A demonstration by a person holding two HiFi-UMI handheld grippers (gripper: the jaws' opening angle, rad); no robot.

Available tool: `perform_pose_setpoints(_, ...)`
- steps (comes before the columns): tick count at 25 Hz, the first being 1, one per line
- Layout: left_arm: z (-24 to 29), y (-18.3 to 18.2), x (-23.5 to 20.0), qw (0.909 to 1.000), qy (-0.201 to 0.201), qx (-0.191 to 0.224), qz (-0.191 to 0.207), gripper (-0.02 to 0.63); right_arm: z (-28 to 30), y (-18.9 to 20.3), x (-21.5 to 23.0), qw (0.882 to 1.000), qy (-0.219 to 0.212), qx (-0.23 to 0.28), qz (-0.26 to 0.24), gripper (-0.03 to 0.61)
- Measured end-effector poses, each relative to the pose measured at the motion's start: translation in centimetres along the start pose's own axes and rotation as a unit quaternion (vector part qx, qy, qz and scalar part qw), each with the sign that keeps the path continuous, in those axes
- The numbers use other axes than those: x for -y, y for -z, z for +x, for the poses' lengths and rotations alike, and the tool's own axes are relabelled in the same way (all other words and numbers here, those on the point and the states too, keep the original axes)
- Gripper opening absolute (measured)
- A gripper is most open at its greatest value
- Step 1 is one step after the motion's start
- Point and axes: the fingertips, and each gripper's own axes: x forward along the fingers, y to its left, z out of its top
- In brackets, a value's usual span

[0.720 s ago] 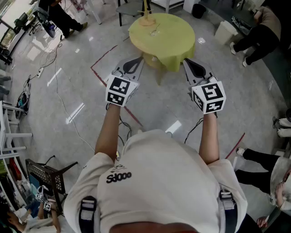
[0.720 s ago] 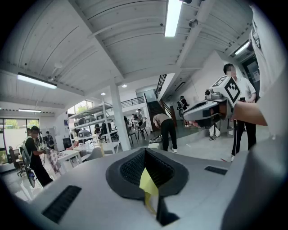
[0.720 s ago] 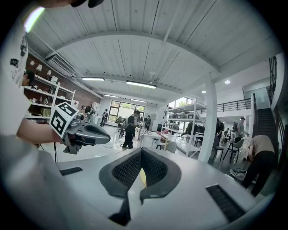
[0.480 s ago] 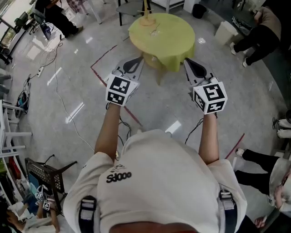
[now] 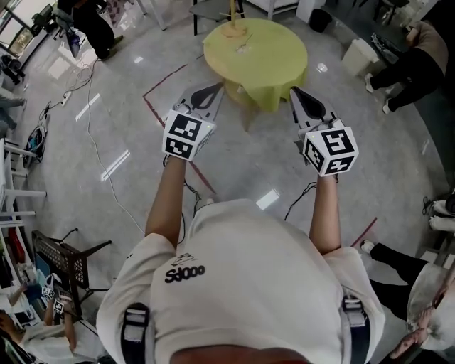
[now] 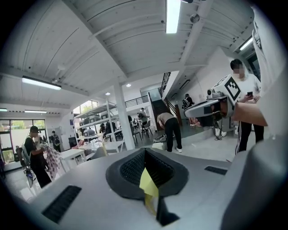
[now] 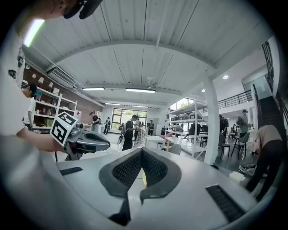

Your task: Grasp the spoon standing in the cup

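Observation:
A round table with a yellow-green cloth stands some way ahead on the floor. Near its far edge is a pale cup with a thin spoon standing upright in it. A small object that I cannot make out lies beside the cup. My left gripper and my right gripper are held in the air short of the table, both pointing toward it, both shut and holding nothing. In the gripper views the left gripper's pads meet, and so do the right gripper's.
Red tape lines cross the shiny grey floor. A white bin and a seated person are at the right. Cables run along the left, and a black rack stands at the lower left. Several people stand around the hall.
The head view has shifted slightly. Both grippers remain shut, side by side and pointing at the table, a little higher in the picture.

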Motion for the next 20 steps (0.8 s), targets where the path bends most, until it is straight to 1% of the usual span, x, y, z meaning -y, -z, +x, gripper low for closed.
perform_pose_setpoints(7, 2.1, 0.0, 2.3, 0.9994, -0.031, -0.008, -0.010, 0.028, -1.6, 2.0, 3.0, 0.999, -0.031, -0.024, -0.026, 0.022)
perform_pose_setpoints(11, 4.0, 0.3, 2.3, 0.9992, -0.034, -0.014, -0.014, 0.028, -1.1, 2.8, 4.8, 0.999, -0.035, -0.027, -0.028, 0.021)
perform_pose_setpoints(16, 6.9, 1.1, 0.9, 0.9995, -0.021, -0.017, -0.014, 0.028, 1.3, 3.5, 6.6, 0.999, -0.027, -0.037, -0.027, 0.022)
perform_pose_setpoints(20, 9.7, 2.0, -2.0, 0.9996, -0.012, -0.018, -0.016, 0.028, 4.6, 4.0, 7.7, 0.998, -0.022, -0.044, -0.029, 0.022)
